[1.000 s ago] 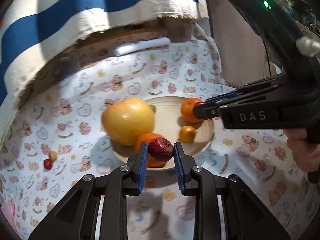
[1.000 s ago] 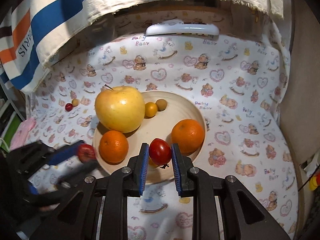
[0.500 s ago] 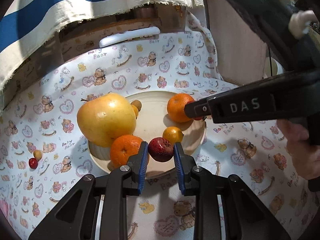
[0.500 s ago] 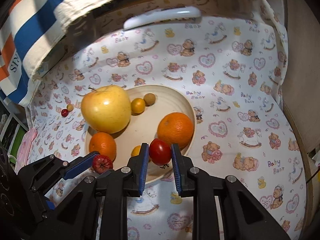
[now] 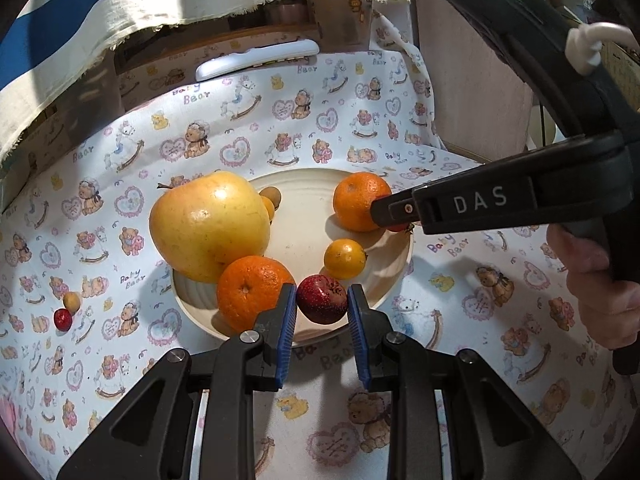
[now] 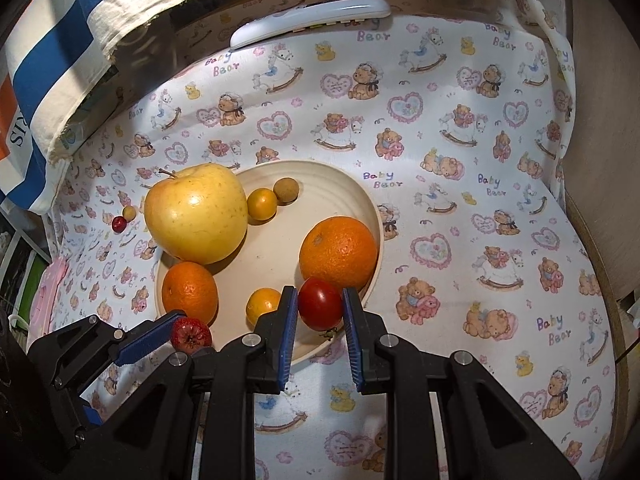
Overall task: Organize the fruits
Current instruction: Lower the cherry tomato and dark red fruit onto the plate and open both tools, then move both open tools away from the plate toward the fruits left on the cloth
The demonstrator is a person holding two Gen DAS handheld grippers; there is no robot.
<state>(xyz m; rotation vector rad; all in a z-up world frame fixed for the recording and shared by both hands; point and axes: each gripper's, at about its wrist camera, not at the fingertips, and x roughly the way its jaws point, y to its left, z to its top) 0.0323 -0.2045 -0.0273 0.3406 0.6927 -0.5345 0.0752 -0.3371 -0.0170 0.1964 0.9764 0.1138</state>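
One cream plate sits mid-frame on the bear-print cloth that covers the worktop. In the plate lie one big yellow apple at its left edge, two oranges, one at the right and one at the lower left, two small yellow-orange fruits, one beside the apple and one near the front rim, and one small brown fruit at the back. Two more small fruits lie on the cloth at far left, well apart from the plate: one red and one tan, touching each other. The right gripper, lower centre of its own view, pinches a smooth red fruit between its blue fingers over the plate's front rim, just beside the right orange. The left gripper pinches a dark red speckled fruit between its fingers over the near rim, next to the lower-left orange. A white remote lies at the top of the frame, under a striped cloth in the upper left. A hand shows at the right edge of the left view.
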